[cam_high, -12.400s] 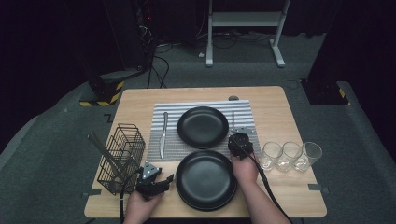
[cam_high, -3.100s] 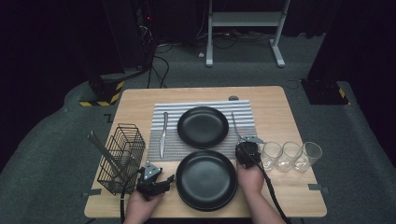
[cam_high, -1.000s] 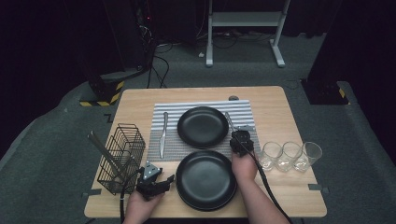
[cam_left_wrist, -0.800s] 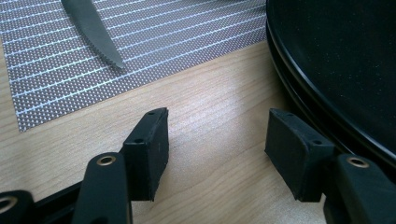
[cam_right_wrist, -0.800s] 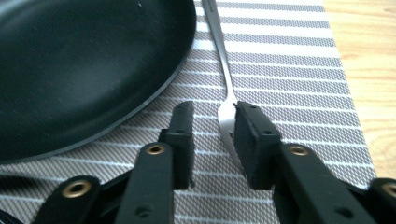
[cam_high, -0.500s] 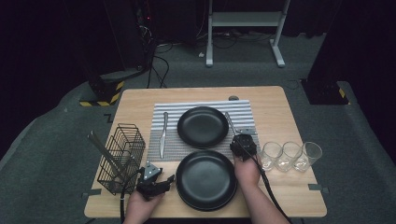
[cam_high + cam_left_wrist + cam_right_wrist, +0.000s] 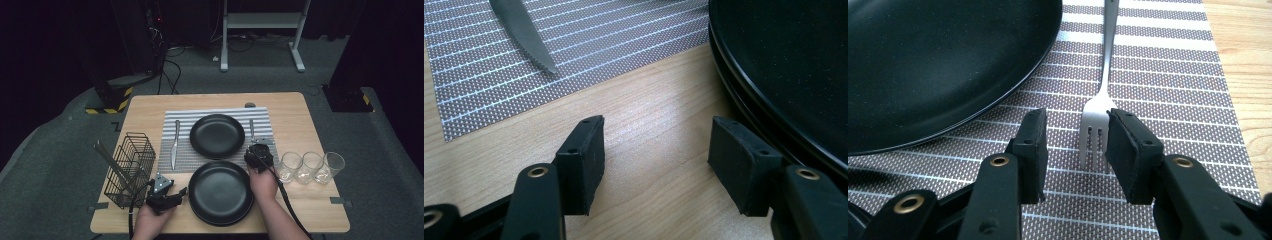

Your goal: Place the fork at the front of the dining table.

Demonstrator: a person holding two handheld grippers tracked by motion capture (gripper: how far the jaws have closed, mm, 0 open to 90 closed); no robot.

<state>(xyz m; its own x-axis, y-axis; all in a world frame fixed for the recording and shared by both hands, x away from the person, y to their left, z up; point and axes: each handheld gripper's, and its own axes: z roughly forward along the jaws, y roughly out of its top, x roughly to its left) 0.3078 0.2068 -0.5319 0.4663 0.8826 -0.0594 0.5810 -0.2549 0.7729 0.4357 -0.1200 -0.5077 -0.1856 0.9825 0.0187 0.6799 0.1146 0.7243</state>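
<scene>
Lying there: one fork (image 7: 1100,95), one knife (image 7: 174,144), two plates (image 7: 217,135).

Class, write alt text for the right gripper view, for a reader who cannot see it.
A fork lies flat on a striped mat, its tines between the open jaws of the right tool, nearer the right-hand jaw. The jaws have just been opening. A black plate rests on the mat to the left, and bare table shows at the right.

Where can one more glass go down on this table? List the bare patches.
Bare wood lies along the far edge beyond the striped mat, on the right between mat and table edge behind the glasses, and at the near right corner. Crowded: the near left, between wire basket and stacked plates.
</scene>
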